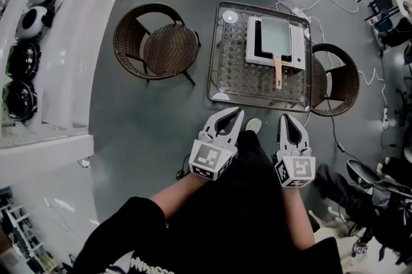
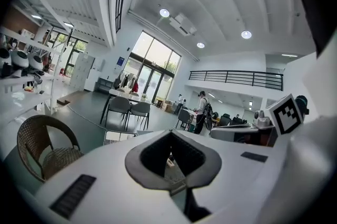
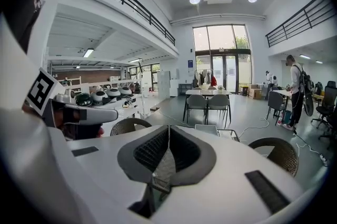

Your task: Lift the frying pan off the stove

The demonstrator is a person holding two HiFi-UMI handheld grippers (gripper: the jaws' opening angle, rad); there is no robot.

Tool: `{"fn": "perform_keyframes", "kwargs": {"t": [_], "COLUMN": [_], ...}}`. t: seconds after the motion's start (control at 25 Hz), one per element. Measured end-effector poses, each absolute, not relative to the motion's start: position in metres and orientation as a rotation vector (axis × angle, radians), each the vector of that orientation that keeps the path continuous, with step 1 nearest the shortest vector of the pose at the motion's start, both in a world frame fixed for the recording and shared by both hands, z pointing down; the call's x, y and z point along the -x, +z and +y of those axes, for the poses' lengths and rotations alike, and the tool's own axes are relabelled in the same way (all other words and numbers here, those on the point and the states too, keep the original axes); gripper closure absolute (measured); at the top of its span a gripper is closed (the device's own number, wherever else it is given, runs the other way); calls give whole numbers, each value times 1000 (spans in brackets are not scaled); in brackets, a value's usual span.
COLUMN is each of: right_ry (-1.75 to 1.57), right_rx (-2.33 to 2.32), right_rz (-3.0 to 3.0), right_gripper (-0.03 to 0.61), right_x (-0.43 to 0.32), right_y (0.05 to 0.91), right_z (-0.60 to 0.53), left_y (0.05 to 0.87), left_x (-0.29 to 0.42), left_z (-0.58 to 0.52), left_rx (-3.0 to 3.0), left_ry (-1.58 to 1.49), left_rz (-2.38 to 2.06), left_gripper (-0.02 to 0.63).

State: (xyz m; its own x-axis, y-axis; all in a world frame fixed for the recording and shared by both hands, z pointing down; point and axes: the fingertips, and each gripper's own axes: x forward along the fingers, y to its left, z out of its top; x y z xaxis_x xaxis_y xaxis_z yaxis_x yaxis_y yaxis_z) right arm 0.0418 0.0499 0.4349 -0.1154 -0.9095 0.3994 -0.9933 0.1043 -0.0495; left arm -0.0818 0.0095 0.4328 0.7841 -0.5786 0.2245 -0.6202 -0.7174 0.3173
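head view: the frying pan (image 1: 275, 36) sat on the white stove (image 1: 298, 41), with its wooden handle (image 1: 279, 72) pointing toward the person.
table: a glass-topped table (image 1: 219, 67) carried the stove on its right half.
chairs: one wicker chair (image 1: 161, 47) stood left of the table and another (image 1: 340, 81) stood at its right edge.
left side: the left tongs (image 1: 237, 113) hung over the grey floor (image 1: 148, 118), near the table's front edge and well apart from the pan.
right side: the right tongs (image 1: 285, 118) hung just beside them, below the handle's end and not touching it.
left gripper view: the jaws met at their tips, with nothing between them.
right gripper view: the jaws were pressed together and empty.
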Motion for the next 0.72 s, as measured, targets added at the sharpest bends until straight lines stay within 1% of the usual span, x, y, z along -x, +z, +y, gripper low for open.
{"fn": "perform_keyframes", "kwargs": {"t": [0.24,0.48,0.64,0.72], "right_ry": [426,419,450,484], "right_rx": [-1875,-1856,-1827,-1831], "right_rz": [-2130,-2136,-2137,-2121], "right_gripper": [546,546,546,546], "right_x": [-52,-79,-98,-111], "right_y": [440,452,468,480], "right_z": [21,-15,-43,-57], "left_y": [434,438,438,443], "left_x": [78,72,48,28], "left_z": [3,-24,-50,-62], "left_rx": [-2586,-2536,-2530,-2545], "left_ry": [150,140,121,159], "left_rz": [-927,-1001,-966,-950], "left_gripper": [606,605,606,606]}}
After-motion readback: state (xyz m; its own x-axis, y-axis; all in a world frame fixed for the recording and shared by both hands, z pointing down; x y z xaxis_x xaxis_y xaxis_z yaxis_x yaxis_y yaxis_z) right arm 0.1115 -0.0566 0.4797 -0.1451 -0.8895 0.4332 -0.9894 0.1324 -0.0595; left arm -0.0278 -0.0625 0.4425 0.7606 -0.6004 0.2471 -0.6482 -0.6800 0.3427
